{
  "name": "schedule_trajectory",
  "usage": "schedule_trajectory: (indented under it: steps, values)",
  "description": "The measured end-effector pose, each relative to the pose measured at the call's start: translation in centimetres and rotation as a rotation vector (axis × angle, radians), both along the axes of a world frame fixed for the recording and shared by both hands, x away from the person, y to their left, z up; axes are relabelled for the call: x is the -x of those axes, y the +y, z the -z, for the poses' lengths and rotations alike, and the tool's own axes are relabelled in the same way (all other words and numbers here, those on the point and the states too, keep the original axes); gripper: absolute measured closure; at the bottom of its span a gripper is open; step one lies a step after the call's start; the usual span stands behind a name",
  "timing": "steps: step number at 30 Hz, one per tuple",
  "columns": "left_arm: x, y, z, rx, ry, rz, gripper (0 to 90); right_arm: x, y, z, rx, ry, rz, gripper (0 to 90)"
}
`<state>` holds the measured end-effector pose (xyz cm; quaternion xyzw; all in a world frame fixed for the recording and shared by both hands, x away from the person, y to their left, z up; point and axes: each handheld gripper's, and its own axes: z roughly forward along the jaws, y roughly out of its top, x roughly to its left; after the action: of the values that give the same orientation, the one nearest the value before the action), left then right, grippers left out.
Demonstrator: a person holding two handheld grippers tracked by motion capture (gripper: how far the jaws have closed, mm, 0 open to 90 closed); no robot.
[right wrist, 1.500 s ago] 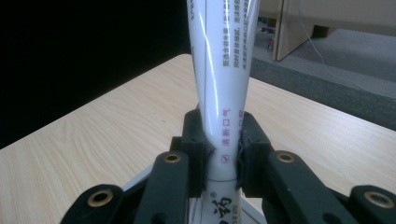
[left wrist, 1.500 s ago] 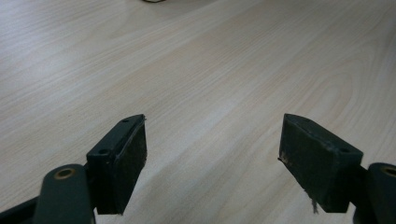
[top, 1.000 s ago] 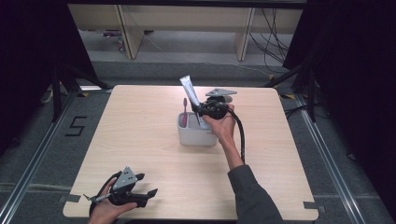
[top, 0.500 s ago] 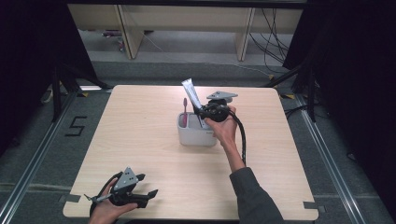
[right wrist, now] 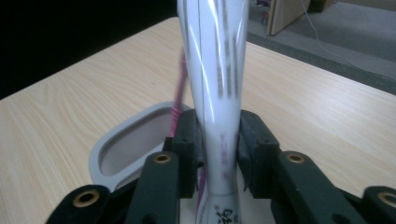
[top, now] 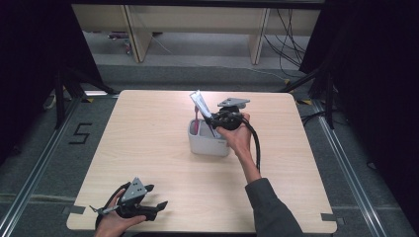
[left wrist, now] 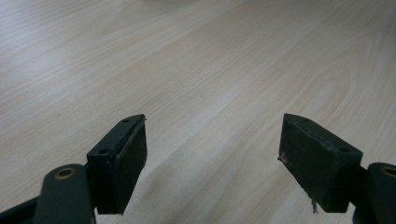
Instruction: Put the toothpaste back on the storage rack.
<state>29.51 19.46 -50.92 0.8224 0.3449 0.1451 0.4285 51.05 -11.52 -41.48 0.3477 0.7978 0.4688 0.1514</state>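
A white tube (top: 199, 102) stands tilted up and to the left out of a grey cup (top: 207, 146) in the middle of the table. My right gripper (top: 212, 120) is at the cup's right rim with the tube (right wrist: 217, 93) between its jaws. The jaws have just been opening, but both pads still lie against the tube's sides. A pink toothbrush (top: 196, 126) stands in the cup (right wrist: 108, 154), behind the tube (right wrist: 179, 88). My left gripper (top: 157, 196) rests open at the table's near left corner, with nothing but bare wood between its jaws (left wrist: 212, 140).
The light wooden table (top: 148, 128) stands on a dark floor. A floor mark "5" (top: 80, 133) lies to the left. Wooden furniture legs and cables are behind the far edge.
None that the high view shows: both hands, the tube and the cup are where they were.
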Motion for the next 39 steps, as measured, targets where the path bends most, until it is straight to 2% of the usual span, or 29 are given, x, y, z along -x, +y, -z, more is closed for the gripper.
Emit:
schedule_trajectory:
  steps: [1, 2, 3, 4, 5, 6, 7, 8, 10, 11, 13, 15, 16, 17, 18, 19, 24, 25, 27, 30, 34, 35, 36, 39]
  values:
    - [0.0, -0.1, 0.0, 0.01, 0.006, 0.006, 22.9, 0.1, -0.1, -0.1, 0.019, -0.002, 0.006, 72.1]
    - [0.1, -0.1, 0.0, 0.012, 0.015, 0.004, 22.9, 0.2, -0.2, -0.2, -0.01, -0.004, 0.004, 78.4]
    - [0.0, 0.0, 0.0, -0.007, 0.012, 0.02, 22.9, 0.3, -0.4, -0.4, -0.047, 0.001, 0.007, 78.1]
    - [0.0, 0.0, 0.0, -0.007, 0.012, 0.02, 22.9, 0.5, -0.5, -0.8, -0.054, 0.01, 0.008, 77.7]
    - [0.0, -0.1, 0.0, -0.009, 0.009, 0.02, 22.9, 0.5, -0.7, -1.0, -0.025, -0.027, 0.009, 76.2]
    - [0.0, -0.1, 0.0, -0.011, 0.007, 0.021, 22.9, 0.8, -0.8, -1.2, -0.038, -0.016, 0.004, 74.9]
    - [-0.1, 0.0, 0.0, -0.026, -0.004, 0.027, 22.9, 1.0, -0.9, -1.3, -0.034, -0.028, -0.006, 74.0]
    - [0.0, -0.1, 0.0, -0.008, 0.005, 0.023, 22.8, 1.4, -1.0, -1.4, -0.037, -0.015, 0.005, 73.1]
    - [0.0, 0.0, 0.0, -0.007, 0.003, 0.021, 22.8, 1.8, -1.4, -1.4, -0.005, -0.042, -0.003, 71.0]
    - [0.0, 0.0, 0.0, -0.01, 0.008, 0.019, 22.8, 2.1, -1.6, -1.4, -0.022, -0.036, 0.006, 70.2]
    - [0.0, -0.1, 0.1, -0.009, 0.005, 0.018, 22.8, 2.4, -2.1, -1.4, -0.017, -0.041, 0.004, 68.0]
    - [0.0, -0.1, 0.1, -0.011, 0.003, 0.017, 22.8, 2.6, -2.4, -1.4, -0.035, -0.038, -0.004, 67.5]
    - [0.0, -0.1, 0.1, -0.009, 0.001, 0.017, 22.9, 2.9, -2.6, -1.5, -0.038, -0.023, 0.012, 67.1]
    - [0.0, -0.1, 0.1, -0.011, 0.001, 0.018, 22.9, 2.9, -2.8, -1.6, -0.039, -0.031, 0.003, 66.8]
    - [0.0, -0.1, 0.1, -0.01, 0.0, 0.018, 22.9, 3.1, -2.9, -1.6, -0.053, -0.009, 0.014, 66.5]
    - [0.0, -0.1, 0.1, -0.011, 0.002, 0.019, 22.9, 3.1, -3.1, -1.6, -0.042, -0.023, 0.011, 66.0]
    - [0.0, -0.1, 0.1, -0.013, 0.006, 0.022, 22.8, 3.1, -3.5, -1.6, -0.03, -0.031, 0.015, 64.7]
    - [0.0, -0.1, 0.1, -0.011, 0.008, 0.02, 22.8, 3.1, -3.5, -1.6, -0.039, -0.008, 0.009, 64.3]
    - [0.0, -0.1, 0.1, -0.014, 0.006, 0.023, 22.8, 3.2, -3.5, -1.5, -0.057, 0.003, 0.022, 63.3]
    - [0.0, -0.1, 0.1, -0.007, 0.01, 0.016, 22.7, 3.2, -3.6, -1.5, -0.053, 0.004, 0.019, 60.6]
    - [0.0, -0.1, 0.1, -0.009, 0.005, 0.016, 22.6, 3.2, -4.0, -1.5, -0.064, 0.013, 0.043, 49.1]
    - [0.1, -0.1, 0.2, 0.005, 0.004, 0.008, 22.5, 3.3, -4.0, -1.5, -0.059, 0.021, 0.048, 47.5]
    - [0.0, -0.1, 0.2, 0.001, 0.005, 0.01, 22.5, 3.3, -4.1, -1.5, -0.056, 0.005, 0.056, 46.6]
    - [0.0, -0.1, 0.1, -0.004, 0.006, 0.011, 22.4, 3.5, -4.5, -1.6, -0.063, 0.003, 0.053, 42.1]
